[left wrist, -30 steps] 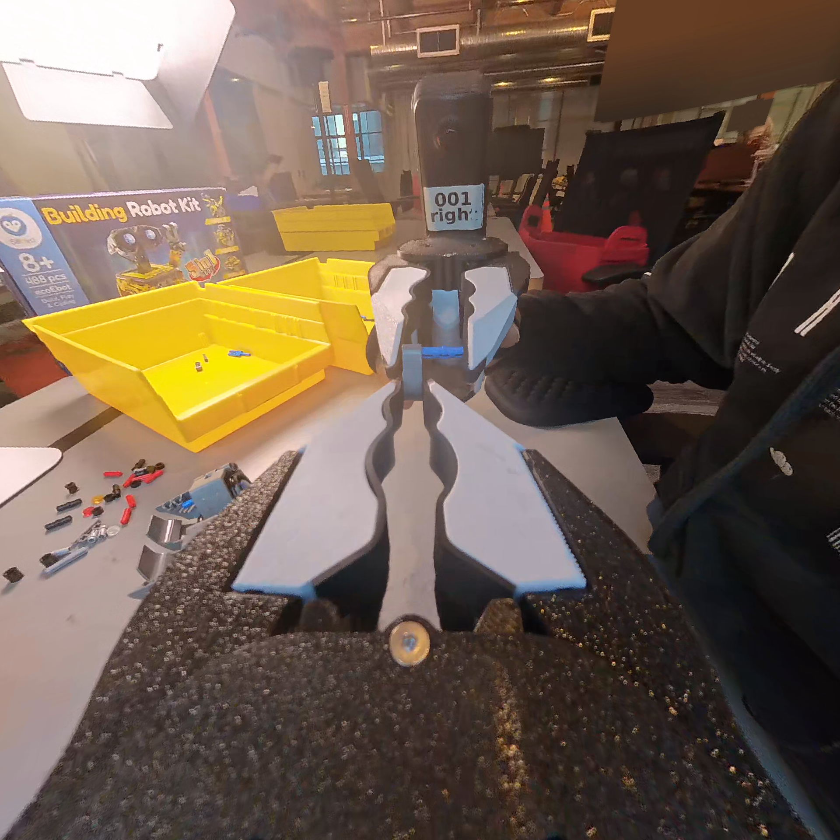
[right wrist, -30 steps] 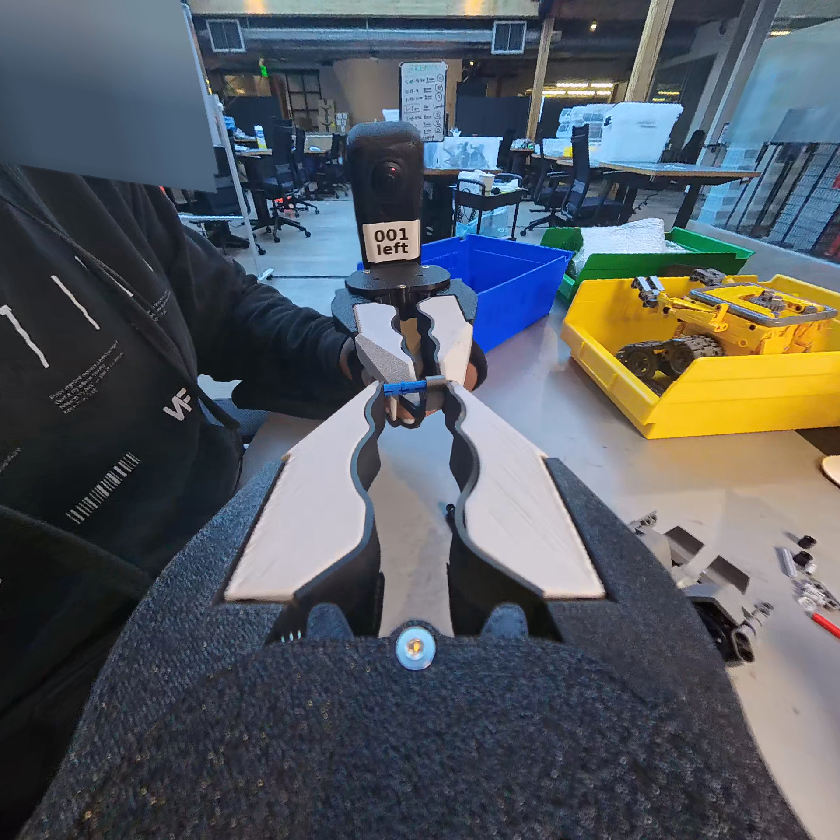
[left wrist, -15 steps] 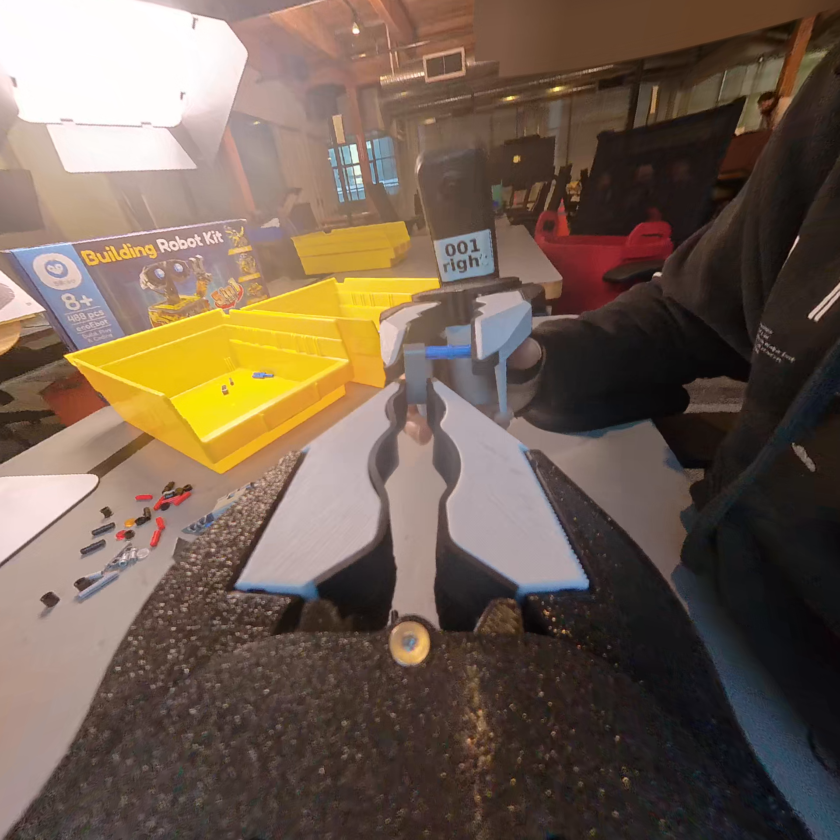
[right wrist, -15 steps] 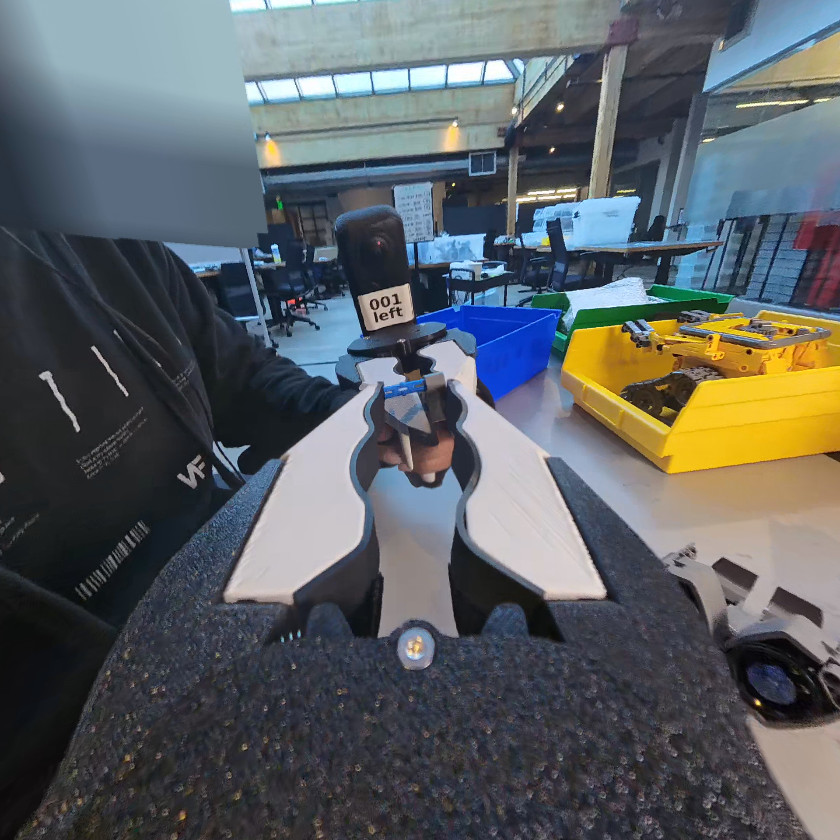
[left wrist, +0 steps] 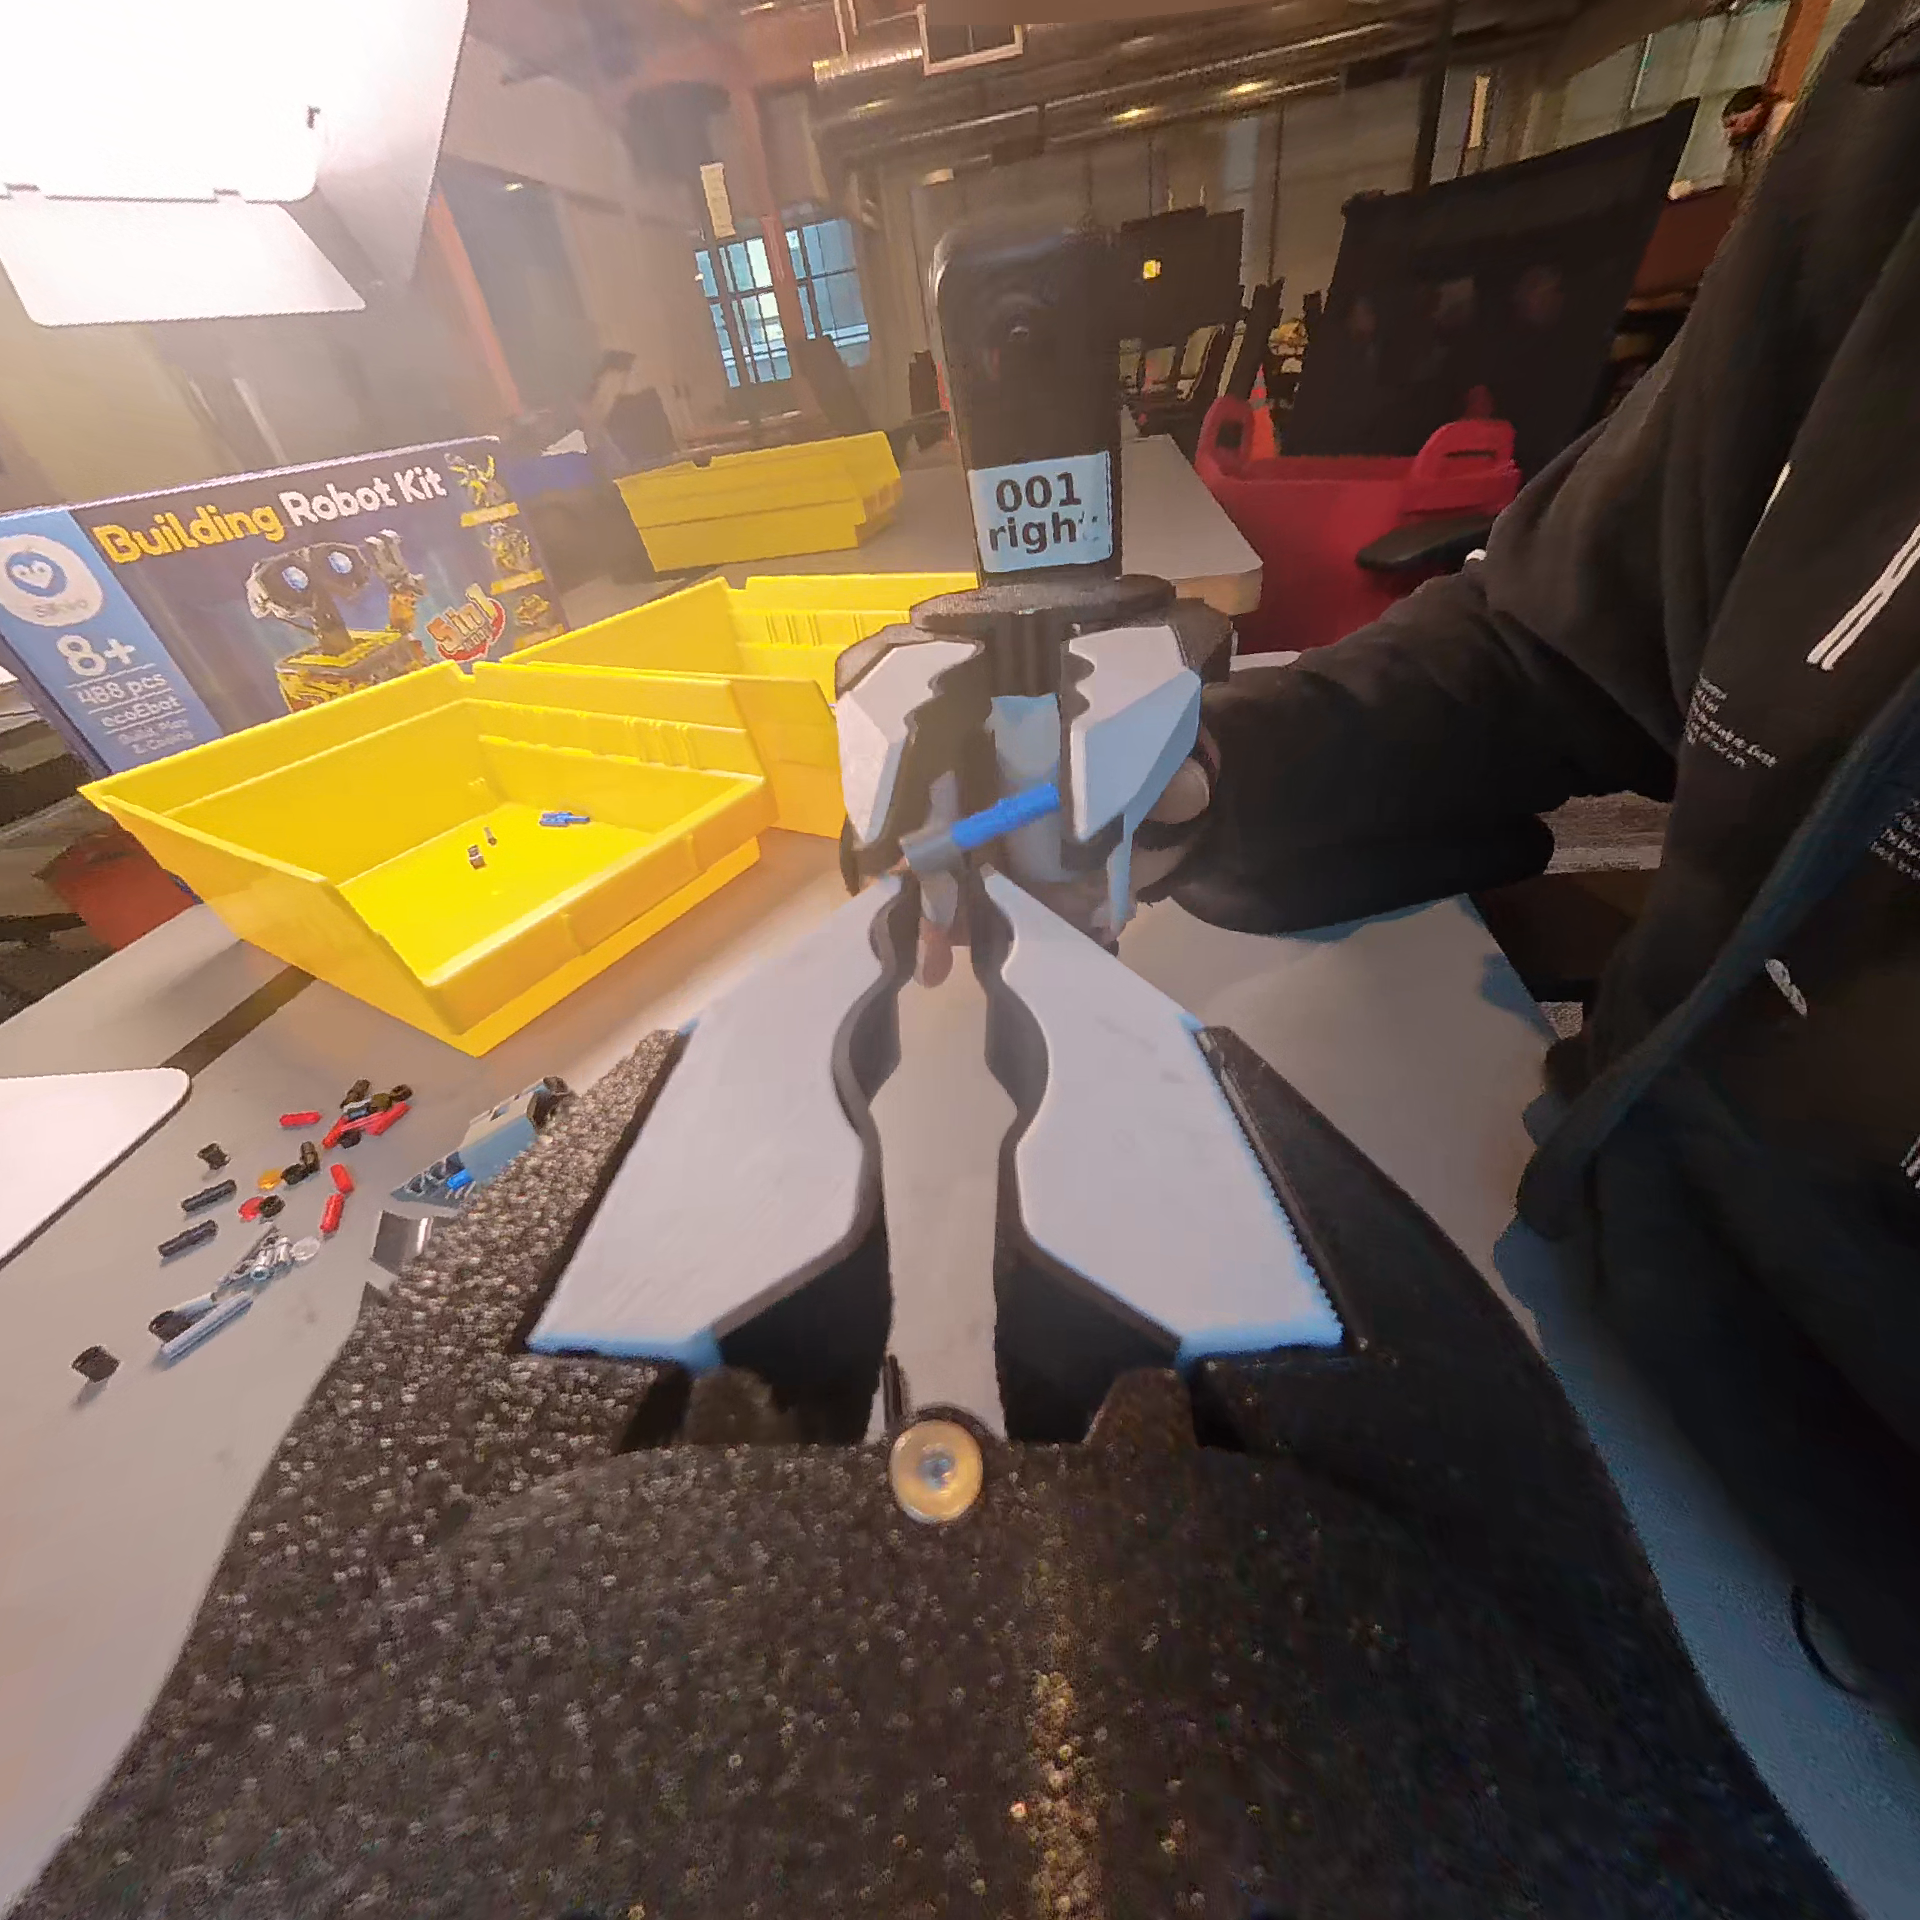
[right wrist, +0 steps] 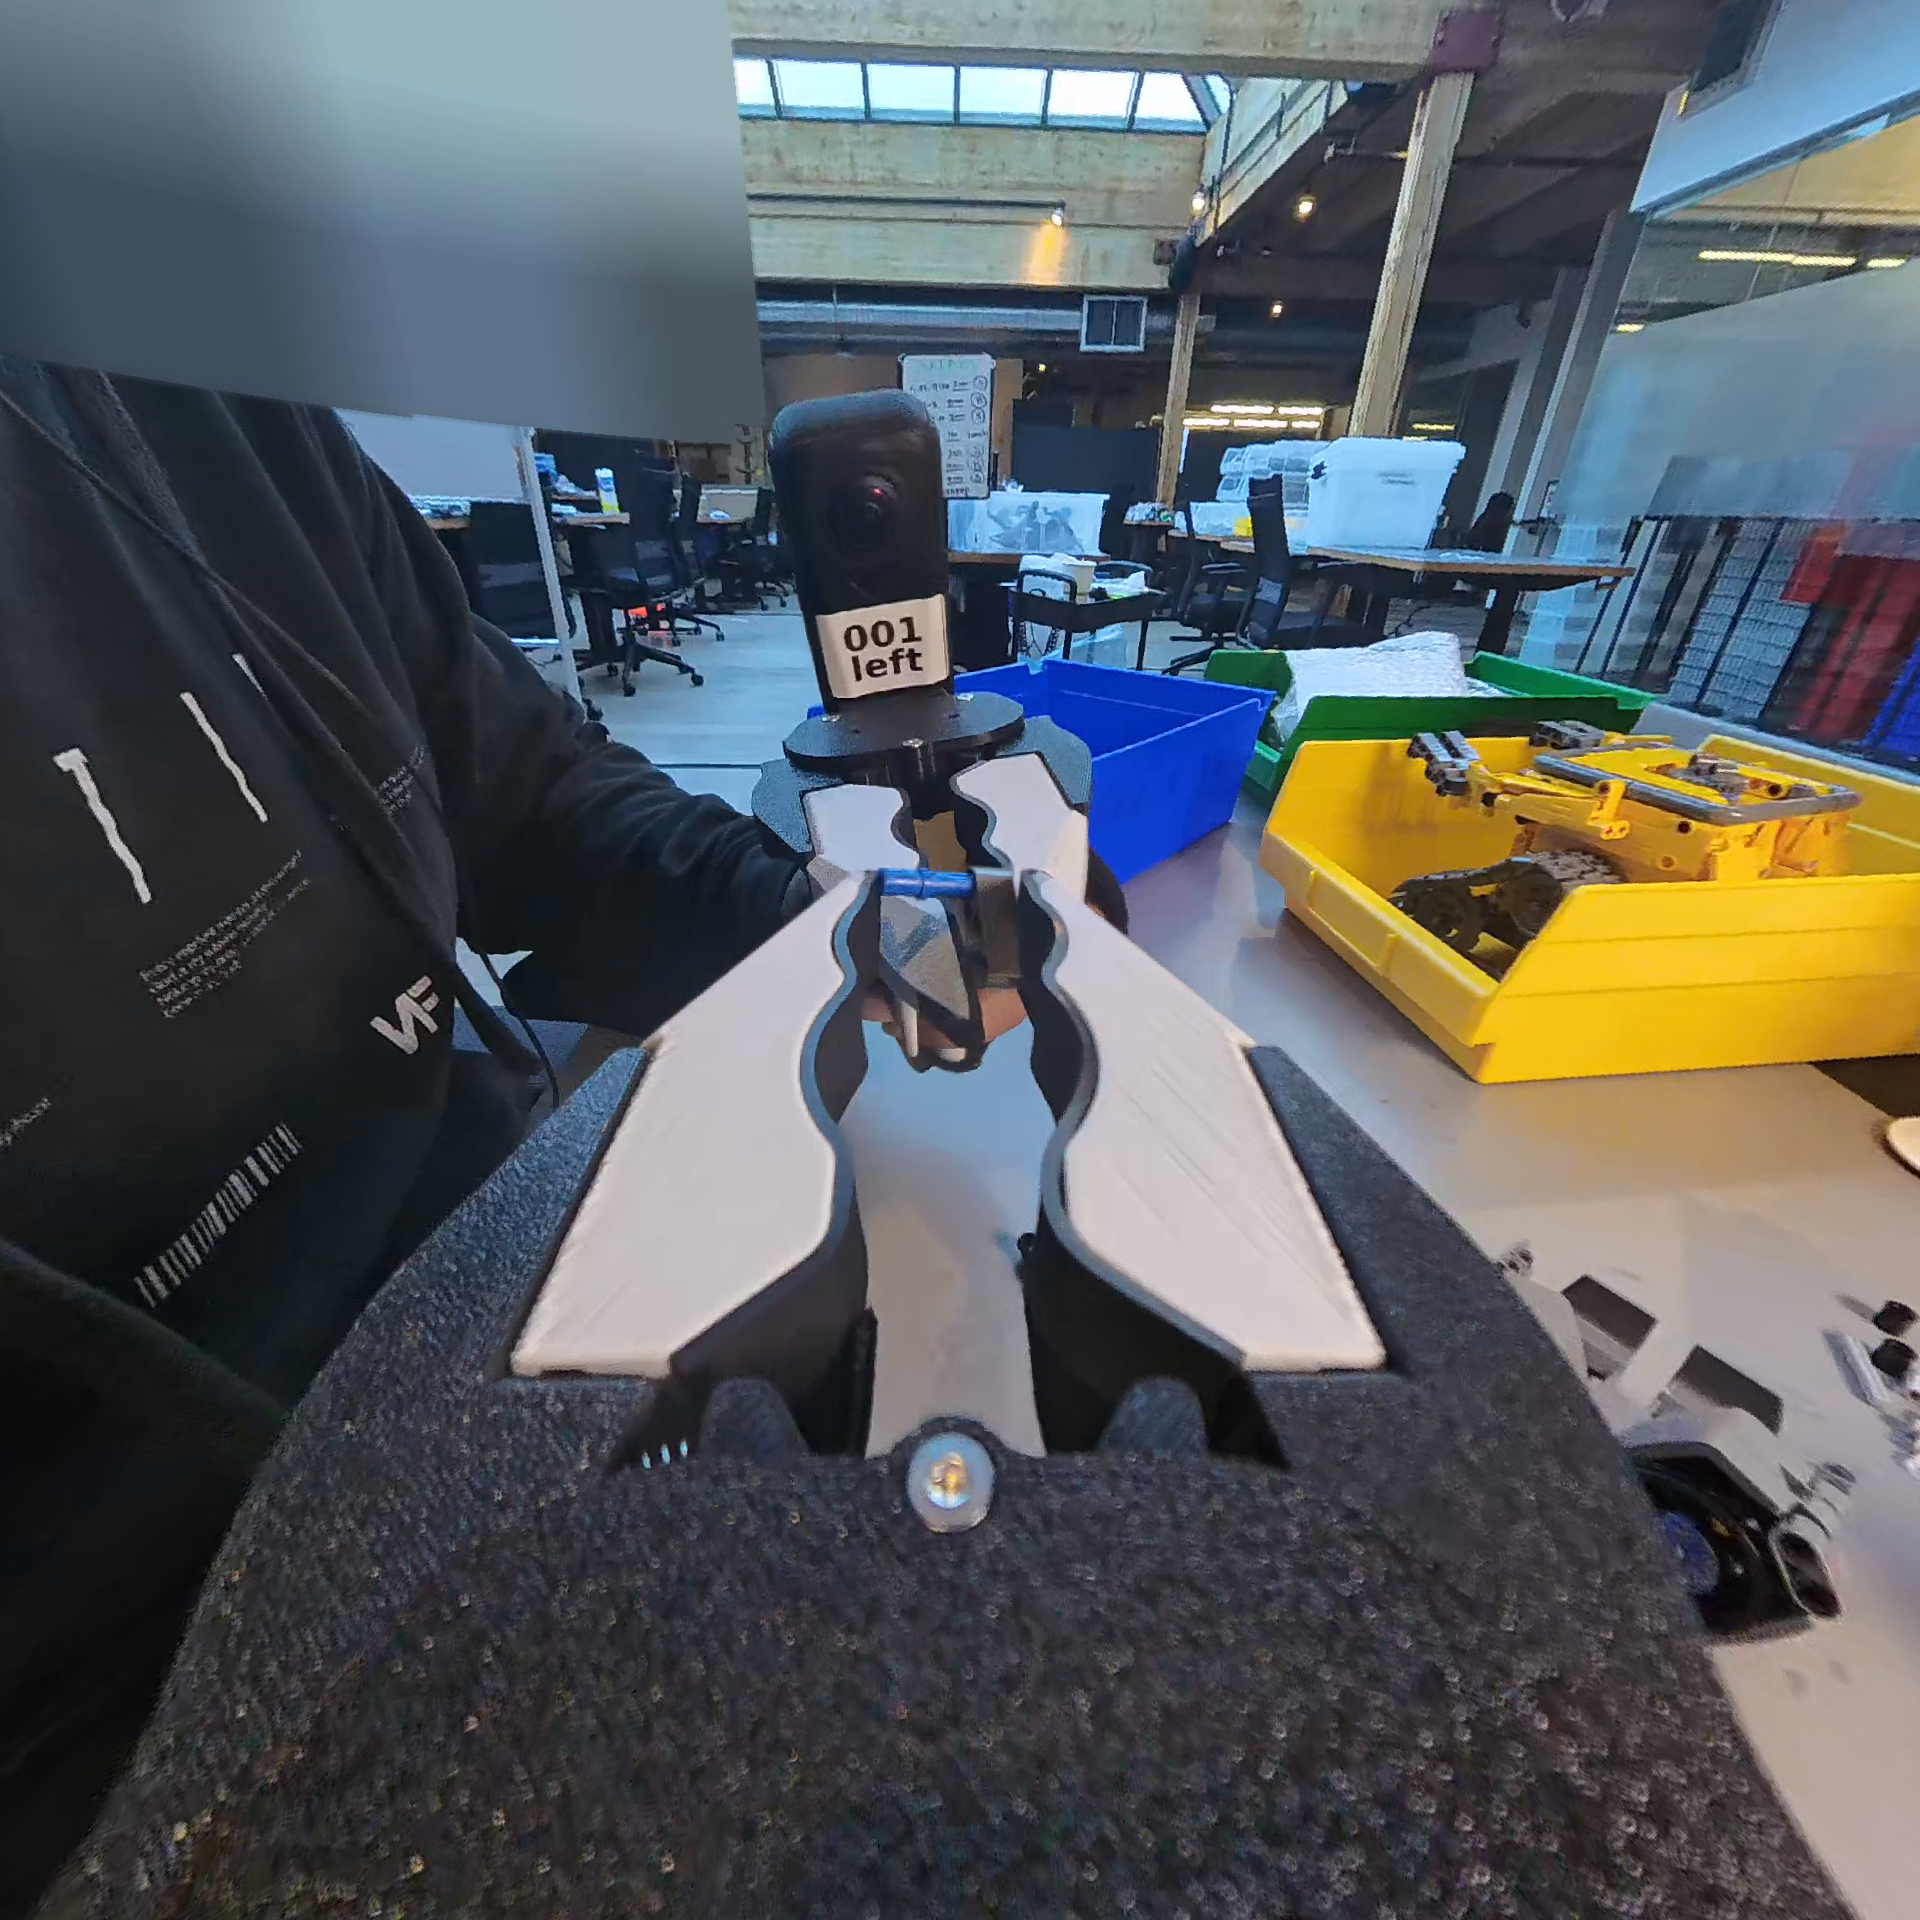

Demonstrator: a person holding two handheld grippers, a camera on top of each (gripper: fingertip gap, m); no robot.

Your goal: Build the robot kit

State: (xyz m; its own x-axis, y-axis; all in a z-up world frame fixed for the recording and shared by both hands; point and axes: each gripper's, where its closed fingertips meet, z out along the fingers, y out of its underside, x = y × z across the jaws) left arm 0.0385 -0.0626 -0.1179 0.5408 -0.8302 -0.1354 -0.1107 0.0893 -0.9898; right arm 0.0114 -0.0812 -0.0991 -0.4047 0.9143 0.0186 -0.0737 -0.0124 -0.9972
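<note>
Grey tabletop (left wrist: 260, 1475) in an open workshop hall, both grippers raised above it and facing each other. A small grey connector piece (left wrist: 933, 871) carrying a blue pin (left wrist: 995, 823) sits between the two sets of tips, clear of the table. Left gripper (left wrist: 943, 920): fingers nearly together, clamped on the lower end of the grey piece. Right gripper (right wrist: 948, 885): fingers partly closed, their tips bearing on the two ends of the pin and piece; the blue pin (right wrist: 923, 884) lies crosswise between them. Each gripper is gripped by a hand in a black sleeve (left wrist: 1455, 769).

Surroundings, left wrist view: a yellow bin (left wrist: 312, 831) holding a few tiny parts stands beyond the tips, with a blue kit box (left wrist: 260, 613) behind it. Loose red and black pins (left wrist: 281, 1164) lie scattered on the table at the left, beside a grey part-built module (left wrist: 488, 1132).

Right wrist view: a second yellow bin (right wrist: 1662, 987) holds a yellow tracked model (right wrist: 1621, 810); blue (right wrist: 1164, 748) and green (right wrist: 1455, 707) bins stand behind.
</note>
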